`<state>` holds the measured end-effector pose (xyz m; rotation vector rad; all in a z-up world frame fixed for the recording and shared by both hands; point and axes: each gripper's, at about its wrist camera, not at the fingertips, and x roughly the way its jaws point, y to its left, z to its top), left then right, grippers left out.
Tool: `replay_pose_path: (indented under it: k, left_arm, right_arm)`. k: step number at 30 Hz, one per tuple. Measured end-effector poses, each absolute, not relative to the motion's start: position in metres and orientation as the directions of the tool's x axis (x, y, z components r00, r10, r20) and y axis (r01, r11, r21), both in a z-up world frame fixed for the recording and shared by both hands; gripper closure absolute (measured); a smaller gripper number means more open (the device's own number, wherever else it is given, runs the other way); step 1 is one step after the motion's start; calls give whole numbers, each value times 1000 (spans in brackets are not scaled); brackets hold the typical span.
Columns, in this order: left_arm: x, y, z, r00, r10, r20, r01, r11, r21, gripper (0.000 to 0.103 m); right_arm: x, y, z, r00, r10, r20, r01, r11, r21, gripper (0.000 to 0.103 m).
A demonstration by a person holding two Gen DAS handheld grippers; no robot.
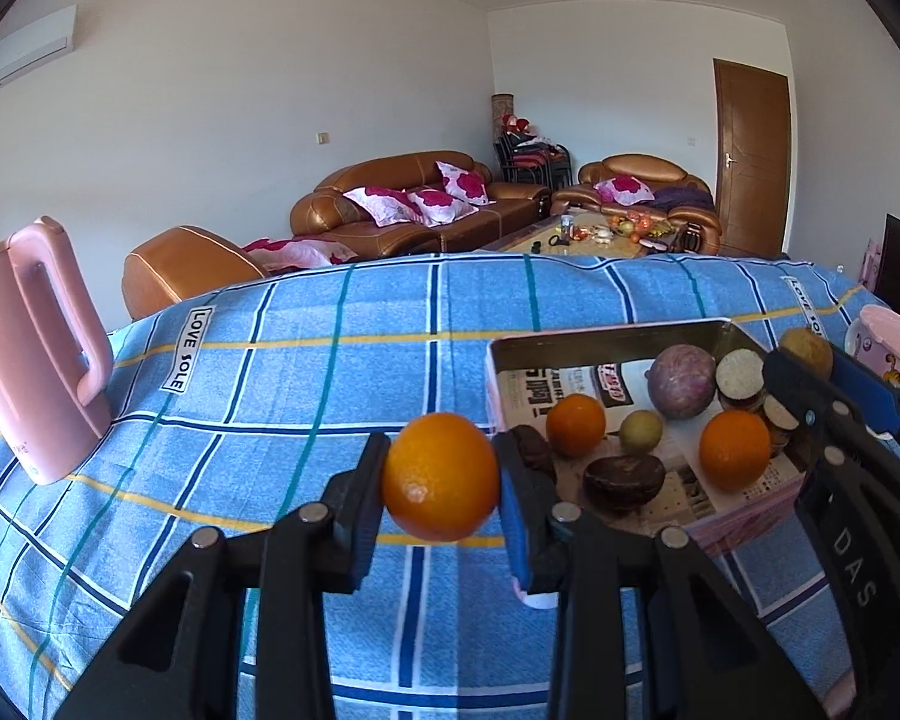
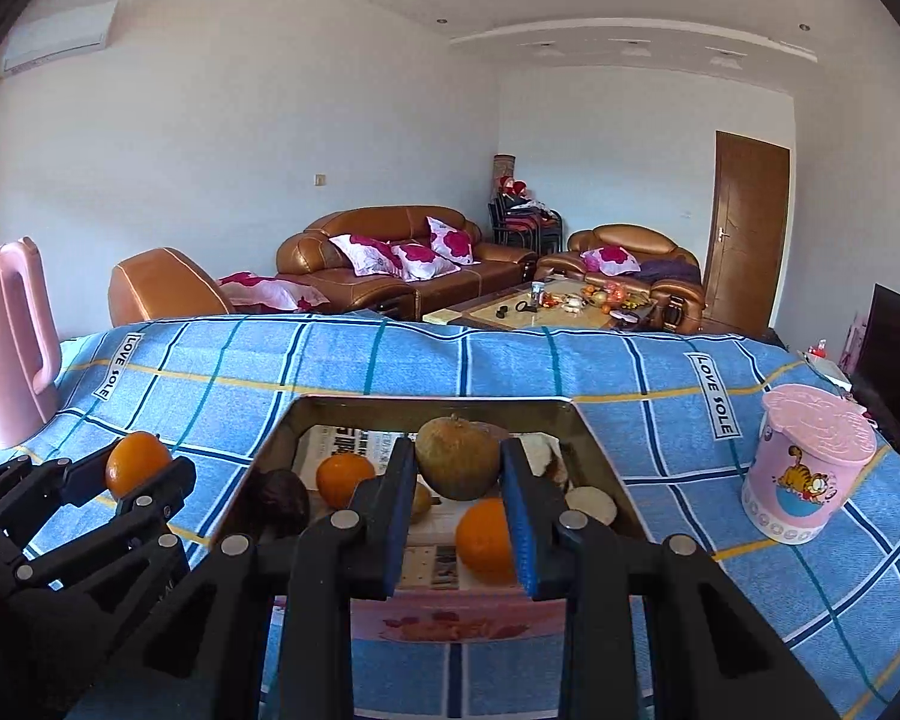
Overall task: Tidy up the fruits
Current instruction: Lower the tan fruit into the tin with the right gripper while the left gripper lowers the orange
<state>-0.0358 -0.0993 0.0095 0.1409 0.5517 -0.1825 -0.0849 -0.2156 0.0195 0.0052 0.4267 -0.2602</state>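
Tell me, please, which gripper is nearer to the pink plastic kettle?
Left. The left gripper holds an orange beside the tray, on the kettle's side; the right gripper is over the tray, farther away.

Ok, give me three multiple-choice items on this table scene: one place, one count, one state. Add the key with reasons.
1. Where does the pink kettle stand?
A. in the tin
B. left of the tin
C. on the sofa

2. How many oranges lie loose in the tin?
A. two
B. four
C. none

3. What do the right tongs hold?
A. nothing
B. an orange
C. a brownish-green fruit

Key: 1 B, it sits on the cloth at the table's left end. 2 A, two lie on the newspaper. 3 C, the pads clamp it; the left tongs hold the orange.
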Motion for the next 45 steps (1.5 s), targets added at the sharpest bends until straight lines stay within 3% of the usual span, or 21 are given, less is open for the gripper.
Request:
replay_pose_path:
  k: [29,39,45]
  left_arm:
    - [5,-164,4,772,-247,-585,294,956,-15,67]
    - [24,-159,-5,720,-270,-640,300,952,-64,67]
    - [24,-158,-4,720,-268,-640,305,951,-55,67]
  right_arm:
    - [-57,-273,23,826,-389,-408,372,920,-123,72]
    - [-18,-279,11,805,-252,-536,263,963,-57,72]
    - [-9,-268,6,802,-195,-565,190,979,-69,72]
